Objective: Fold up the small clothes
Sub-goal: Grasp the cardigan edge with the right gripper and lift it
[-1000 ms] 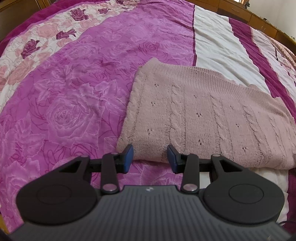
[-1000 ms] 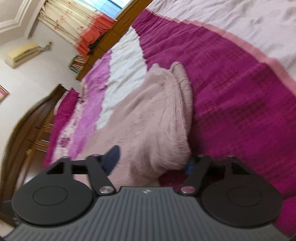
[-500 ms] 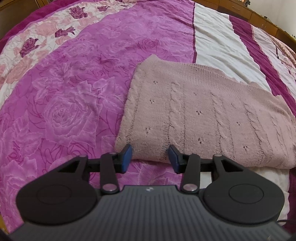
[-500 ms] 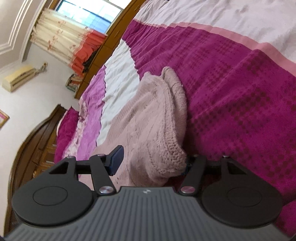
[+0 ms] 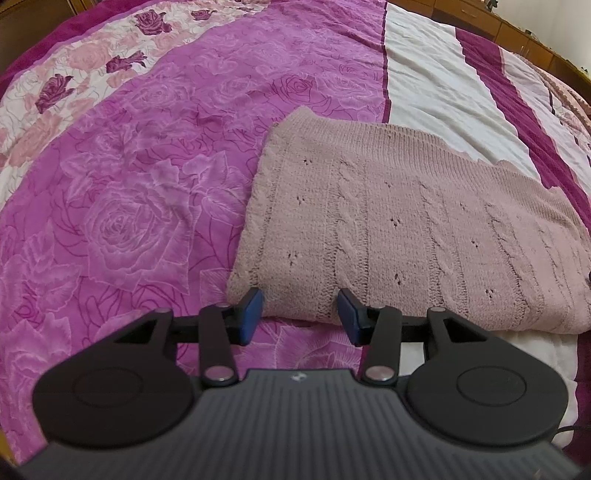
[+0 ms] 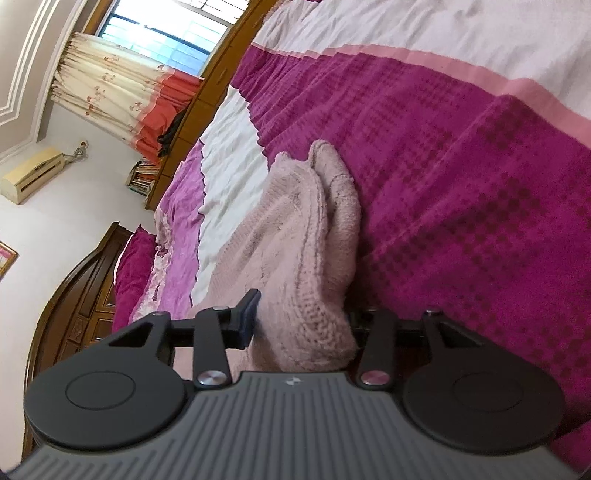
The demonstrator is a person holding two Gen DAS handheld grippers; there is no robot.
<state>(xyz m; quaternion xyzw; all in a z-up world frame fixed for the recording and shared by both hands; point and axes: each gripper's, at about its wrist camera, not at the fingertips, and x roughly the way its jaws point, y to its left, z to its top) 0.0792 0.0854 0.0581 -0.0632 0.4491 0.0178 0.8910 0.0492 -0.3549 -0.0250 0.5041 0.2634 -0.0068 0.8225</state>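
Nearest in the left wrist view, the left gripper (image 5: 300, 314) hangs with its blue-padded fingers spread apart, holding nothing, its tips just at the near folded edge of the dusty-pink cable-knit sweater (image 5: 399, 236). That sweater lies folded flat on the bed, across the magenta rose-printed bedspread (image 5: 118, 206) and a white stripe of the cover beyond. In the right wrist view, the right gripper (image 6: 301, 321) is spread wide around a bunched end of the same sweater (image 6: 310, 266); the knit fills the gap, one blue pad (image 6: 248, 317) sits against its side, the other pad is hidden behind the wool, and whether it is clamping I cannot tell. Farther off are a wooden headboard (image 6: 74, 295), a cream and orange curtain (image 6: 122, 96) and a bright window (image 6: 166, 33).
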